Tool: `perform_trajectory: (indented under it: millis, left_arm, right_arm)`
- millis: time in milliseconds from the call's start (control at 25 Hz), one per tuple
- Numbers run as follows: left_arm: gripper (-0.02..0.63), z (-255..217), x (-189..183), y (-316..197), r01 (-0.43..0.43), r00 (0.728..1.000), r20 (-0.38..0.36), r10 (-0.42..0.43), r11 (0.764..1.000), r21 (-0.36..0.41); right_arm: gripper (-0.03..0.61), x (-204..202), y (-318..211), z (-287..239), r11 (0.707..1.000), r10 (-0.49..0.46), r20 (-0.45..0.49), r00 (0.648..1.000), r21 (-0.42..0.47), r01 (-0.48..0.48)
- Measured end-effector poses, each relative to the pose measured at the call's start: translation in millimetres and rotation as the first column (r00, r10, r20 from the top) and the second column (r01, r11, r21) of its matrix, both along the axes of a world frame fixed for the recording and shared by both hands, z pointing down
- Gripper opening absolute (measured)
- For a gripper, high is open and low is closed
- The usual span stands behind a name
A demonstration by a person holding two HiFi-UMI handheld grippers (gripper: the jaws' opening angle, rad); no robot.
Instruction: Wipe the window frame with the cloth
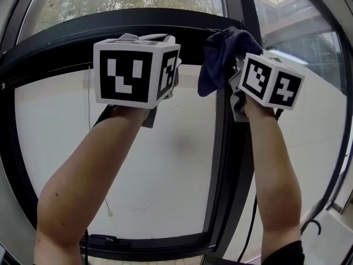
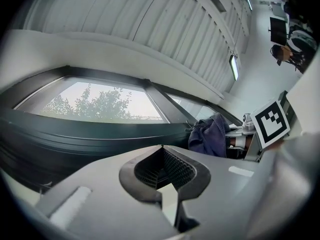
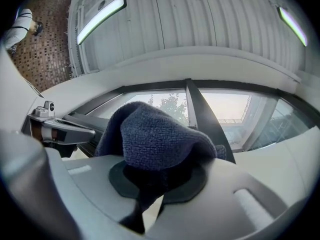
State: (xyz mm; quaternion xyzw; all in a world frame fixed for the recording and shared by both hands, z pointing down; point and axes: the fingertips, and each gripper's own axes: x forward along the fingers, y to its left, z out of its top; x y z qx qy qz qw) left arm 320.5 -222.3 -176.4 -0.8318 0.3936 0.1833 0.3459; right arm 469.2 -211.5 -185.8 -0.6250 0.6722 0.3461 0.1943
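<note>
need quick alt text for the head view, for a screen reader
The right gripper holds a dark blue cloth up at the top bar of a black window frame, next to its vertical bar. The left gripper is raised level with it, to the cloth's left.

left gripper (image 2: 164,170), right gripper (image 3: 157,181) — jaws closed

Leafy trees (image 2: 95,104) outside, ribbed white ceiling (image 3: 200,19), long light strip (image 3: 100,16), thin hanging cord (image 1: 89,93), black cable (image 1: 250,228).

Closed tool (image 2: 165,174) beneath window frame (image 2: 75,136)
</note>
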Motion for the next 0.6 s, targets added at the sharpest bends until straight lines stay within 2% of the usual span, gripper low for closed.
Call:
perform_trajectory:
  millis: [160, 280, 600]
  left_arm:
    - [-0.006, 7.3, 22.3, 14.1, -0.008, 1.000, -0.002, 0.008, 1.000, 0.002]
    - [-0.006, 7.1, 31.9, 6.7, -0.021, 1.000, -0.006, 0.021, 1.000, -0.001]
    - [-0.006, 10.6, 46.2, -13.2, -0.051, 0.999, -0.005, 0.050, 0.998, -0.037]
  right_arm:
    - [0.049, 24.8, 14.9, 8.1, 0.999, 0.048, 0.009, 0.999, -0.004, -0.048]
    - [0.049, 37.3, 8.1, 9.6, 1.000, 0.026, 0.028, 0.999, -0.016, -0.026]
    - [0.049, 35.2, 5.3, 12.0, 0.999, 0.028, -0.004, 1.000, -0.017, -0.028]
